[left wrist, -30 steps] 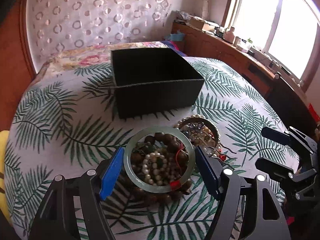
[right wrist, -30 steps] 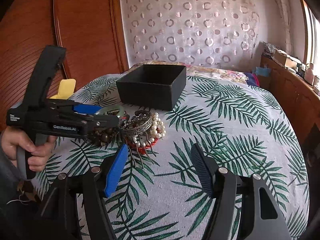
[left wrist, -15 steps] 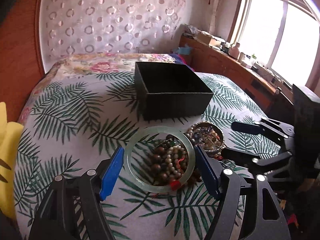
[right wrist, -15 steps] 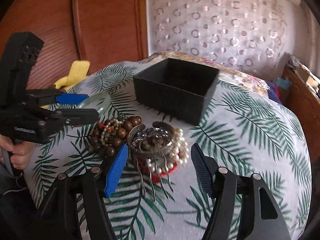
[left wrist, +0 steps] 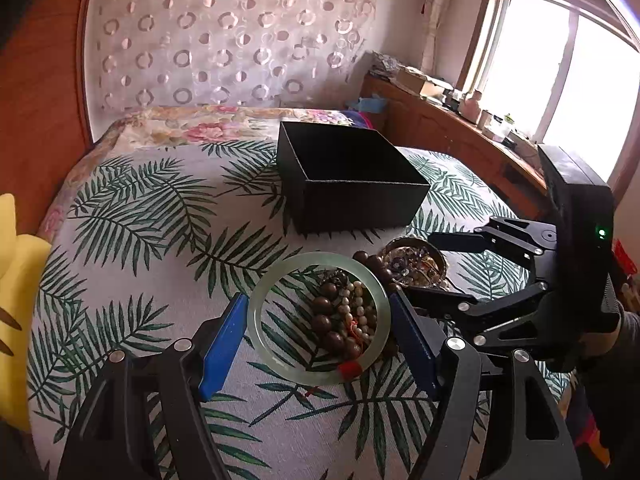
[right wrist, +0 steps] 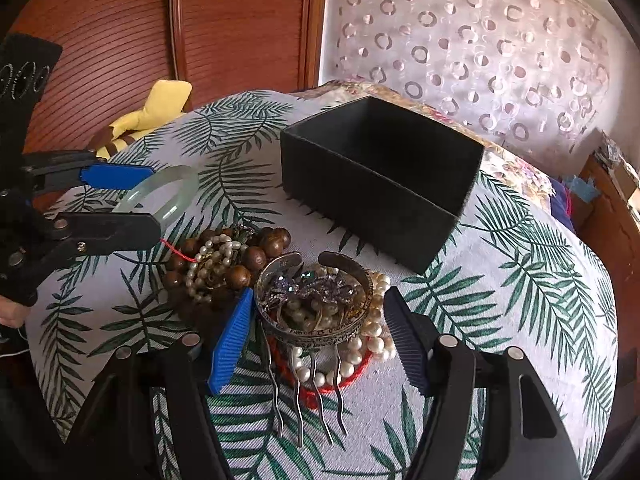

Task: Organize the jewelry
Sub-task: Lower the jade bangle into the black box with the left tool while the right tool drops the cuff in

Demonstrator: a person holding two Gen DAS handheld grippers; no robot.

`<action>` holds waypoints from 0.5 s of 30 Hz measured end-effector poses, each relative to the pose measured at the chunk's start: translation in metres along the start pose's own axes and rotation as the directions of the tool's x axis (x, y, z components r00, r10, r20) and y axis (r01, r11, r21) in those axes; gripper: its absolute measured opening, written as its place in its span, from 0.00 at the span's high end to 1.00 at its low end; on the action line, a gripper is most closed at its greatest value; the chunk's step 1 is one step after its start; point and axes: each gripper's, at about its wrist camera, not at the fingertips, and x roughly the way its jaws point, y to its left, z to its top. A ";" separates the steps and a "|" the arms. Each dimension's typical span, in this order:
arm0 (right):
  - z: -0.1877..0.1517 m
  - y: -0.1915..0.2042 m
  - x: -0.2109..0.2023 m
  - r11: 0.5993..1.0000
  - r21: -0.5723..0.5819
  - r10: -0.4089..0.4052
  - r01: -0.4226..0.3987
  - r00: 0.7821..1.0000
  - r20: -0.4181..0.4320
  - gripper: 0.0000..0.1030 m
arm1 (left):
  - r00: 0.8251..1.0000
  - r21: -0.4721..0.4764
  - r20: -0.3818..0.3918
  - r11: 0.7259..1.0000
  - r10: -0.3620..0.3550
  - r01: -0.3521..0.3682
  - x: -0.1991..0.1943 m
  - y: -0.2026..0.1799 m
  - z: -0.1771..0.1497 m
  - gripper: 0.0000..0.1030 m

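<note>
From the left wrist, the left tool (left wrist: 318, 334) held the pale jade bangle (left wrist: 319, 317) across its width, clear of the leaf-print bed (left wrist: 132, 216); it looked stiff, slick and breakable, so those opposite edges suited it. The black box (left wrist: 352, 184) stood beyond.

From the right wrist, the right tool (right wrist: 318, 338) stood wide around the metal cuff (right wrist: 316, 304) atop pearls (right wrist: 376, 344), possibly not yet touching. Rigid, it wanted gripping at its sides; the wooden beads (right wrist: 228, 260) lay floppy alongside.

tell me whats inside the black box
The black box is open-topped; only dark inner walls show in both views. Its floor is hidden behind the near walls, so nothing can be confirmed inside.
</note>
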 end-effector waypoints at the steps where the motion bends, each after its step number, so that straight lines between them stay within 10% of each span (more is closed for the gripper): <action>1: 0.002 -0.001 0.002 1.000 -0.001 0.001 -0.001 1.000 0.000 0.32 | 1.000 0.002 0.000 1.000 -0.002 0.002 0.000 0.000 0.000 0.33; 15: -0.007 -0.016 -0.031 0.998 0.041 0.035 -0.039 0.996 0.080 0.42 | 1.000 0.009 0.004 1.000 -0.003 0.003 -0.001 -0.003 0.002 0.33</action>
